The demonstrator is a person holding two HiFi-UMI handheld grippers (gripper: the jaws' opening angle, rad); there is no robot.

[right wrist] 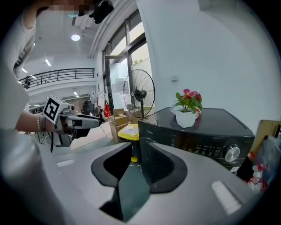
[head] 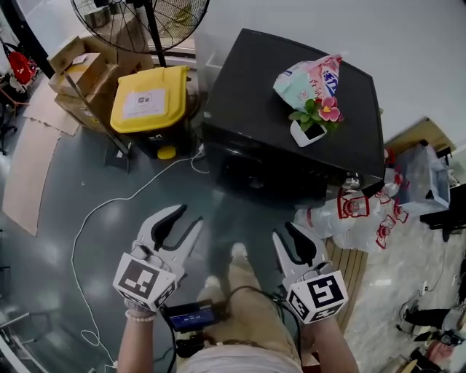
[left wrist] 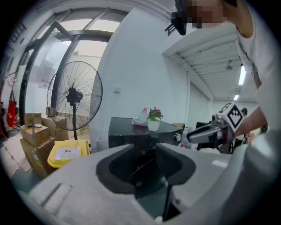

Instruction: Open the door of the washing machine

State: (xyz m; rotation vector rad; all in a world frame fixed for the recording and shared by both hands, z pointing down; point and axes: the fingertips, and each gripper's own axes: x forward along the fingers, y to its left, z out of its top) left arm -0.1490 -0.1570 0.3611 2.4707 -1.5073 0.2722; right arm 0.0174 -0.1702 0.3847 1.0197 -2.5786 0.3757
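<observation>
The black washing machine [head: 240, 87] stands ahead of me, its dark front face and door [head: 262, 178] shut. In the right gripper view its control panel with a silver knob [right wrist: 231, 153] shows. My left gripper [head: 183, 218] hovers over the floor in front of the machine's left part, jaws open and empty; the machine front [left wrist: 127, 132] shows beyond the left gripper [left wrist: 145, 160]. My right gripper [head: 286, 234] hangs level with it further right, jaws a little apart, nothing between them. Both stay clear of the machine.
A white pot of pink flowers [head: 313, 125] and a plastic bag [head: 309, 76] sit on the machine. Left of it are a yellow-lidded bin [head: 149, 98], cardboard boxes [head: 80, 76] and a standing fan [head: 138, 18]. A white cable [head: 109, 204] crosses the floor. Plastic bags [head: 357, 215] lie at right.
</observation>
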